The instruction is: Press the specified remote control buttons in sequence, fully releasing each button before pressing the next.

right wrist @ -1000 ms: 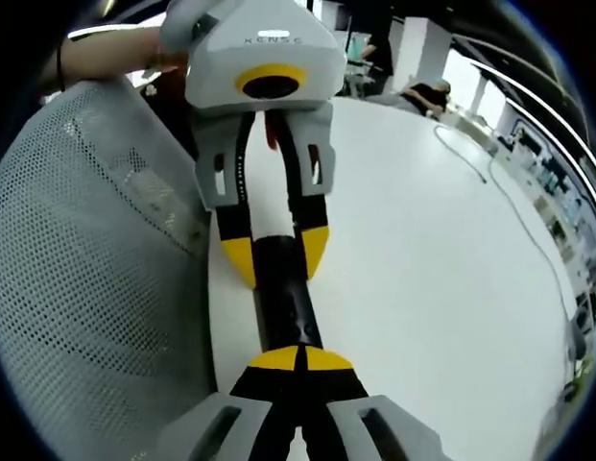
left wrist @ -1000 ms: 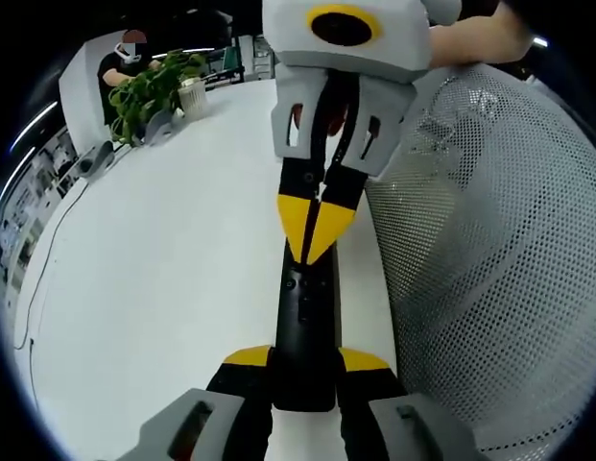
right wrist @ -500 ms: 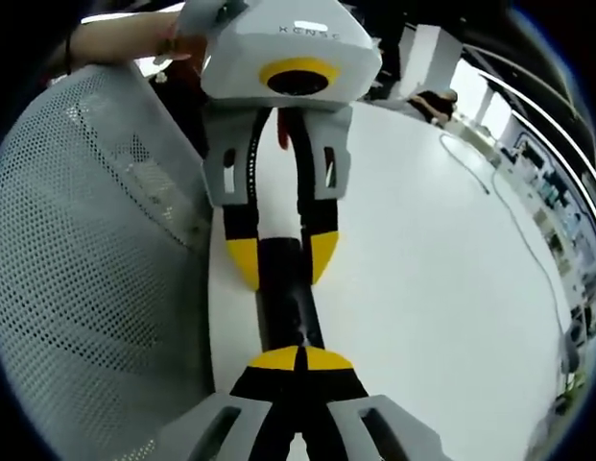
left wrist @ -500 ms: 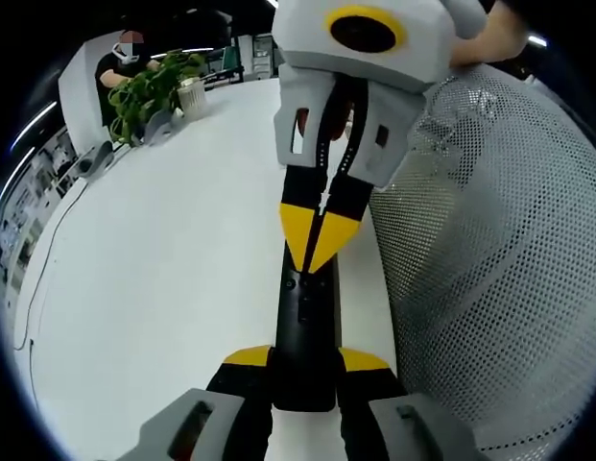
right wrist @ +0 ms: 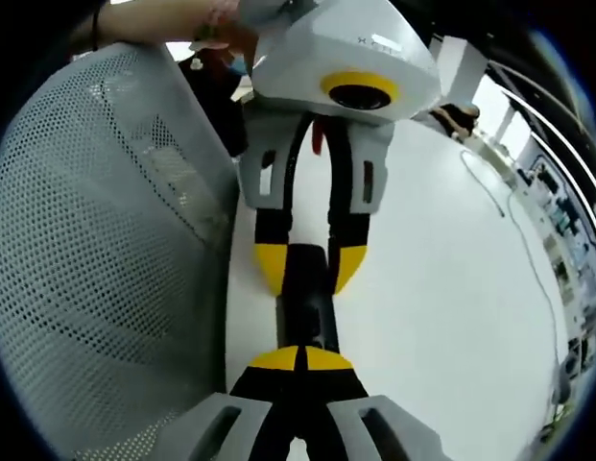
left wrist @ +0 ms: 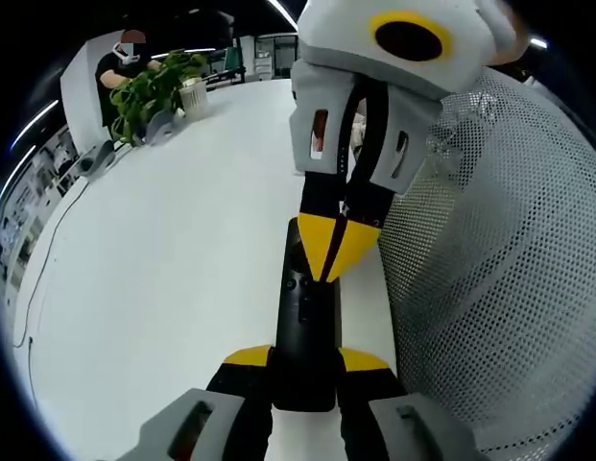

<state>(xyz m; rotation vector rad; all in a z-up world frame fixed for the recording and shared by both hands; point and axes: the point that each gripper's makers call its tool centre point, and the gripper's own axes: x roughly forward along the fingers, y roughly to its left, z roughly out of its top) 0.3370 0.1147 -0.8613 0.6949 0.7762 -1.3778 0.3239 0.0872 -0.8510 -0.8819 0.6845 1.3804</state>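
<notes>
White table [left wrist: 163, 259]: left gripper [left wrist: 303, 363] clamping black remote [left wrist: 305, 317], right gripper [right wrist: 301, 357] closed, empty.

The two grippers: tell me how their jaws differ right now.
The left gripper has its jaws spread to either side of the black remote, shut on its near end; the right gripper has its jaws pressed together into one point. The left gripper clamps the remote from the sides, while the right gripper comes at its button face tip-first from the opposite end. Both have yellow-tipped black jaws on grey bodies.
</notes>
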